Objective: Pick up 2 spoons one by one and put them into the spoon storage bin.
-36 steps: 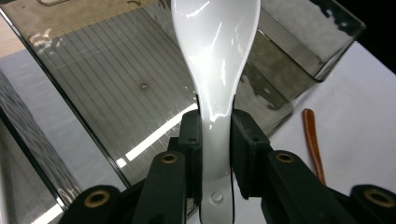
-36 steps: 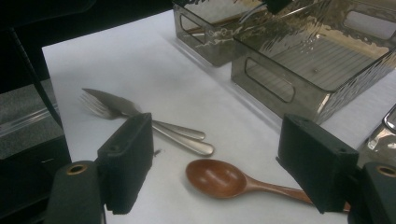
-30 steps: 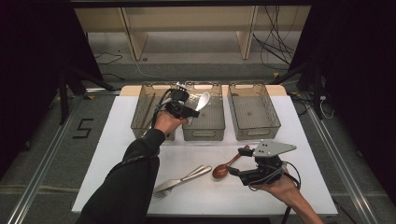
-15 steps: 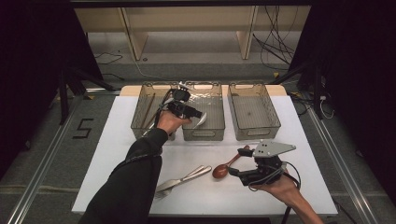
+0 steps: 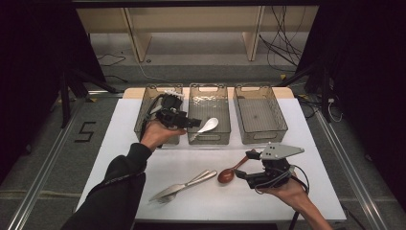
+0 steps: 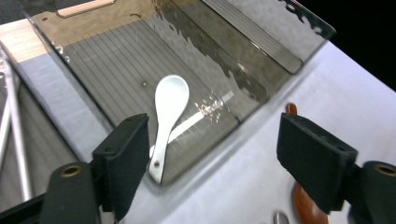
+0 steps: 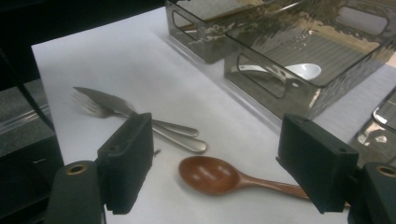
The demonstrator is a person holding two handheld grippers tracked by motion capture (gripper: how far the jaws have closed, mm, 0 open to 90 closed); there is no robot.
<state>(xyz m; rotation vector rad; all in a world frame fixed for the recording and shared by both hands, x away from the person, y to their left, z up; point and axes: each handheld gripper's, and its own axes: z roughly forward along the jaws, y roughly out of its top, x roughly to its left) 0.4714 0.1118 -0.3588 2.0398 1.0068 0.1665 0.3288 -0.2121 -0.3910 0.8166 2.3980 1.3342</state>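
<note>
A white spoon [image 5: 208, 125] lies in the middle smoky plastic bin [image 5: 209, 91], near its front wall. My left gripper [image 5: 192, 123] hovers at that bin's front left corner. Its jaws have just been opening and stand open, nothing between them. In the left gripper view the white spoon [image 6: 169, 105] rests on the bin floor beyond the left gripper [image 6: 215, 140]. My right gripper [image 5: 245, 166] is open low over the table at the handle of a brown wooden spoon [image 5: 227, 175]. In the right gripper view the brown spoon [image 7: 210, 175] lies just ahead of the right gripper [image 7: 215, 135].
A fork and knife [image 5: 182, 186] lie together on the white table left of the brown spoon. The left bin [image 5: 143, 110] holds metal rods [image 6: 11, 116]. The right bin [image 5: 282, 120] has nothing in it. The three bins stand side by side along the far edge.
The left gripper held the white spoon above the middle bin; it has let go, the spoon now lies in the bin, and the hand has drawn back. The right gripper stayed put.
</note>
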